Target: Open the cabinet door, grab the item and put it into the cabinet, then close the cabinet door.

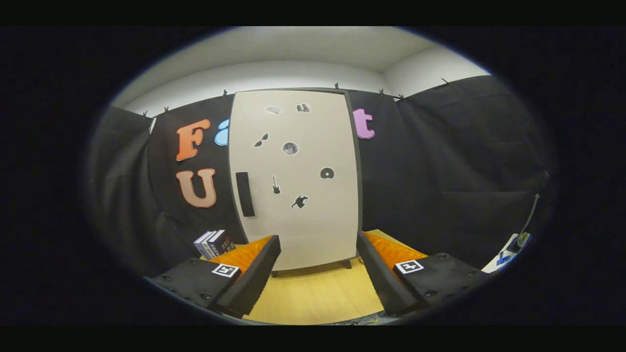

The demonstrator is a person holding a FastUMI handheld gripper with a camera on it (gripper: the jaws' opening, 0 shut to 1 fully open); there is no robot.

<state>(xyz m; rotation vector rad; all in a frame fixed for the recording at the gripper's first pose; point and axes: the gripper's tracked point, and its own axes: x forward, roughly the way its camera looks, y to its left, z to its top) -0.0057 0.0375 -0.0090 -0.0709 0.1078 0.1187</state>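
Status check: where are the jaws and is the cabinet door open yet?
Gripper open, holding nothing. Cabinet door shut, straight ahead beyond the jaws; black handle untouched. Books beside the cabinet. Wooden tabletop bare between.

The gripper (319, 254) is hovering over a wooden table (318, 293), its two fingers (254, 266) spreading wide apart with nothing between them. Beyond the fingers a pale cabinet (293, 181) is standing upright on short dark feet, its door (298, 220) sitting shut. A black handle (245, 194) is running vertically near the door's left edge, and several small dark stickers (290, 148) are dotting the door's face. Beside the cabinet, just past the left finger, a few books (214, 243) are leaning together on the table. Black cloth (450, 171) is hanging behind the cabinet, with a white wall and ceiling showing above it.
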